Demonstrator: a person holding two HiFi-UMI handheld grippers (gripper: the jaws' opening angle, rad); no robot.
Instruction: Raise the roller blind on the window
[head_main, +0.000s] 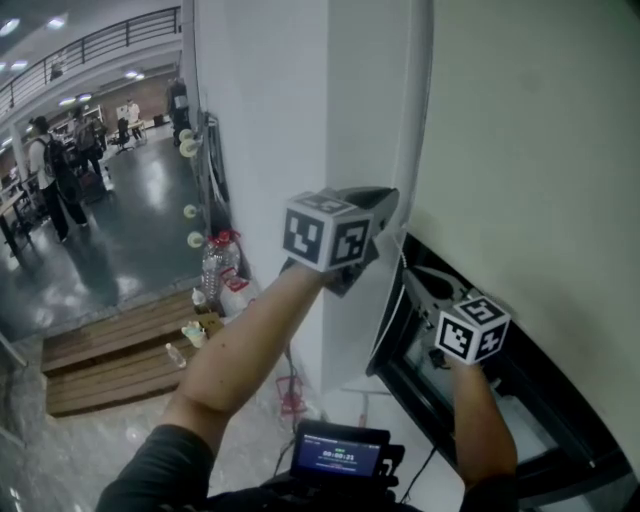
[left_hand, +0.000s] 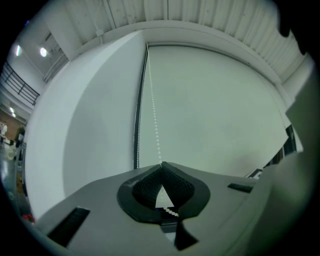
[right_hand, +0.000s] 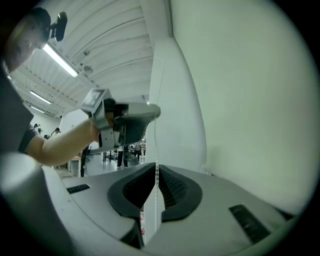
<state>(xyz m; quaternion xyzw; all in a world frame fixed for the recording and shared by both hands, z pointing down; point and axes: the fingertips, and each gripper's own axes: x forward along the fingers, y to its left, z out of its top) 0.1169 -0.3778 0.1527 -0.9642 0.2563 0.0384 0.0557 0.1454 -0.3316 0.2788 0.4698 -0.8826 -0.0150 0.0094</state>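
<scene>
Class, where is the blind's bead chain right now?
Left gripper view, centre: the bead chain hangs just right of the black side track, pinched in the left hand-held gripper.

Left hand-held gripper (left_hand: 161, 165), right hand-held gripper (right_hand: 156, 169) — grey shells, blk ribbed pads (left_hand: 145, 186), marker cubes (head_main: 325, 232); dark sleeves (head_main: 160, 468).

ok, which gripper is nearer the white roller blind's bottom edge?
Right. The right gripper is at the blind's bottom edge, by the dark window opening; the left gripper is higher, pinching the white bead chain.
</scene>
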